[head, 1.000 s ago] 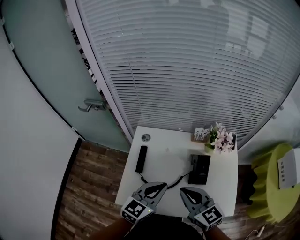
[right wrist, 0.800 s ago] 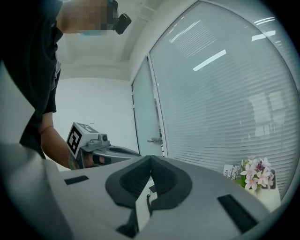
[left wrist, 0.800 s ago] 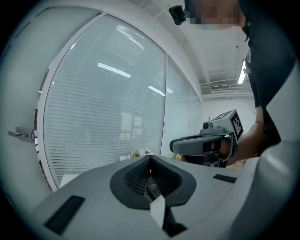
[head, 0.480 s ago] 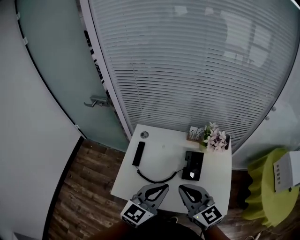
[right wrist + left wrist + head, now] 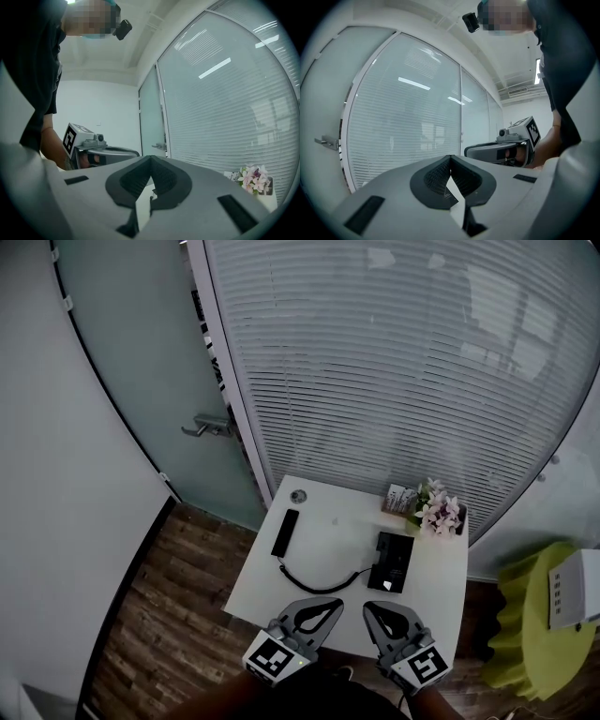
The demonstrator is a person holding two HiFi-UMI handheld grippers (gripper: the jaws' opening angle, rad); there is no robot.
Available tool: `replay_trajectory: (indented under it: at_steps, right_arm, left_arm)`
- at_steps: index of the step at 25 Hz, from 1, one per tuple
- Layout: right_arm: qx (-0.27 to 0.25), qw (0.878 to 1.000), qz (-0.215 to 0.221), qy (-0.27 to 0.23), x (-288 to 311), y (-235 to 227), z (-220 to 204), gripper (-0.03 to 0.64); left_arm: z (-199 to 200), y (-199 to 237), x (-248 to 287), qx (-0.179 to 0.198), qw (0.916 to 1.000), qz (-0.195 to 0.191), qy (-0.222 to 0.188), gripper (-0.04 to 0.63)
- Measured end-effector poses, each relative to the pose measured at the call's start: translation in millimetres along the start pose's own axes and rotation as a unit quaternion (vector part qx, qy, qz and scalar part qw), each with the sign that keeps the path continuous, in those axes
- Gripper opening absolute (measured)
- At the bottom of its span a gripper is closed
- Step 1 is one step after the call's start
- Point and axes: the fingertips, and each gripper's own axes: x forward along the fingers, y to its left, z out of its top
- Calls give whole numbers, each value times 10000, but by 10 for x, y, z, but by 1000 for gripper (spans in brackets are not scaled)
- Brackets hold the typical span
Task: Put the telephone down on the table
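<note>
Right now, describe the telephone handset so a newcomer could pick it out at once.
Find the white table before the blinds. On its left side lies the handset, a slim black bar, narrower than the squarer black base at right.

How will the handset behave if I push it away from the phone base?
The handset looks rigid and flat, so it should slide, not roll. Its cord lies slack toward the phone base; pulled taut, it would likely tug back or drag the base.

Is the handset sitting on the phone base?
No, the handset lies on the table, apart from the phone base, linked by the cord.
</note>
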Motion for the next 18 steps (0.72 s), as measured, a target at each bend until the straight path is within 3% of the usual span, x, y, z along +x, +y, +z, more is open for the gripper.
replay_trajectory:
  at_steps: [10, 14, 18]
  right_arm:
    - [-138, 9999, 99, -15, -36, 69, -13, 20]
    - [-82, 9999, 67, -56, -50, 33, -13, 21]
    - [-77, 9999, 30, -58, -50, 7, -8, 21]
  left_arm:
    - [24, -51, -32, -97, 9999, 39, -92, 9]
    - [31, -65, -6, 206, 9998, -19, 63, 9]
    - [13, -69, 16, 23, 10000, 37, -14, 9]
